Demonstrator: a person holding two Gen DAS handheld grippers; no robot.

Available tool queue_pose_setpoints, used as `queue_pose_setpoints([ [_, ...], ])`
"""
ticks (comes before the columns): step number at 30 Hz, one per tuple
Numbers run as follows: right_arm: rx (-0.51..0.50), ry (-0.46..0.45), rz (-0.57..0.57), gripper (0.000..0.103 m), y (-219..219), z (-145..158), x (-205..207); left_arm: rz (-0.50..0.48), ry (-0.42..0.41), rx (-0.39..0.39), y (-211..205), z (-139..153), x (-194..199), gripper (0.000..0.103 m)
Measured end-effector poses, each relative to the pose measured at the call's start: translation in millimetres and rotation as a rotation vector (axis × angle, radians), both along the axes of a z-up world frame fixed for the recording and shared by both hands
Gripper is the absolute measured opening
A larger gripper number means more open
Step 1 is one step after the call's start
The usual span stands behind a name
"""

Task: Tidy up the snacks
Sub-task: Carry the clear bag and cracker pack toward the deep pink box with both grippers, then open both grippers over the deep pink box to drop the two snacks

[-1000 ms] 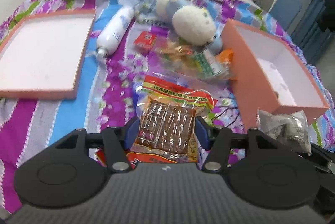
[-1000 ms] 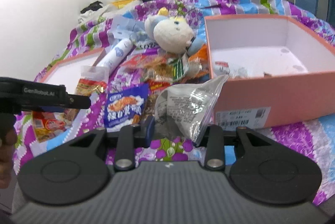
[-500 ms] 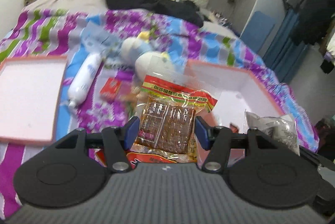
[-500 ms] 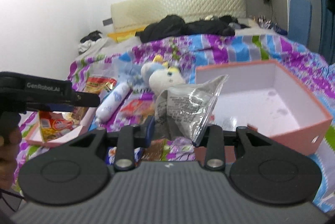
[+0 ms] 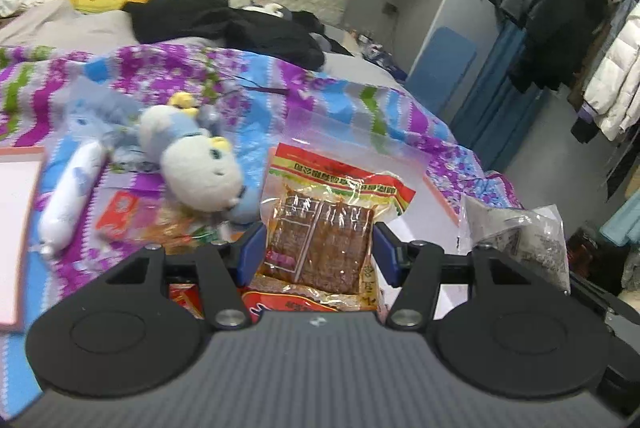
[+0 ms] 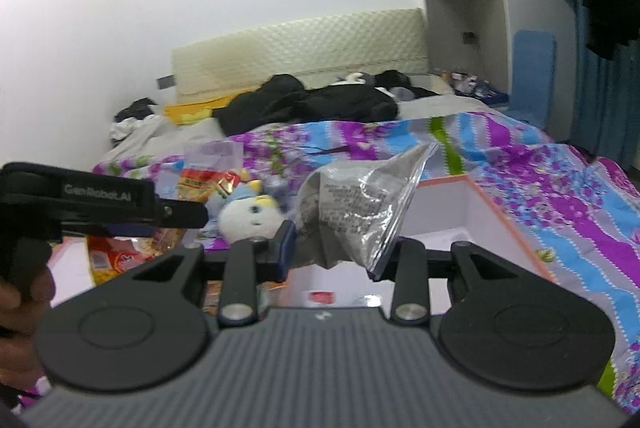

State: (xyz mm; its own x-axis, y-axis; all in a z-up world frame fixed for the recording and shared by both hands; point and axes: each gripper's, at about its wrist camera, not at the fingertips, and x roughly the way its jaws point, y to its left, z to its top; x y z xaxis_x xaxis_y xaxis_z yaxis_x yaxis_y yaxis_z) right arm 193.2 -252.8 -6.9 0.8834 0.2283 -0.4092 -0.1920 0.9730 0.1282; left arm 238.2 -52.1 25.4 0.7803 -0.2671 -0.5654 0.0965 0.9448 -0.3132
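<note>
My left gripper (image 5: pixel 318 248) is shut on a clear bag of brown dried snack with a red and yellow header (image 5: pixel 324 228), held up above the bed. My right gripper (image 6: pixel 340 248) is shut on a crinkled clear and silver snack bag (image 6: pixel 356 212), held above the pink box with a white inside (image 6: pixel 452 212). That bag also shows at the right of the left wrist view (image 5: pixel 520 236). The left gripper and its bag (image 6: pixel 204 184) show at the left of the right wrist view. Loose snack packets (image 5: pixel 120 208) lie on the bedspread.
A white and blue plush toy (image 5: pixel 200 164) and a white tube (image 5: pixel 68 196) lie on the purple and blue bedspread (image 5: pixel 360 100). A pink box lid (image 5: pixel 16 220) lies at the left. Black clothes (image 5: pixel 224 20) are piled near the headboard. A clothes rack (image 5: pixel 580 28) stands at the right.
Both grippers have lifted and tilted up with their bags. The bed and pink box have dropped lower in both views, and the headboard and wall now show.
</note>
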Motion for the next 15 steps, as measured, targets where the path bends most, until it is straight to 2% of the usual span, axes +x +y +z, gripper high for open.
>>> queue_pose_setpoints([
  [5, -0.002, 0.047, -0.054, 0.038, -29, -21, 32, -0.047, 0.037, 0.009, -35, -15, 43, 0.063],
  [15, -0.001, 0.196, -0.112, 0.038, -62, -79, 80, -0.161, 0.163, 0.057, -88, -73, 117, 0.063],
])
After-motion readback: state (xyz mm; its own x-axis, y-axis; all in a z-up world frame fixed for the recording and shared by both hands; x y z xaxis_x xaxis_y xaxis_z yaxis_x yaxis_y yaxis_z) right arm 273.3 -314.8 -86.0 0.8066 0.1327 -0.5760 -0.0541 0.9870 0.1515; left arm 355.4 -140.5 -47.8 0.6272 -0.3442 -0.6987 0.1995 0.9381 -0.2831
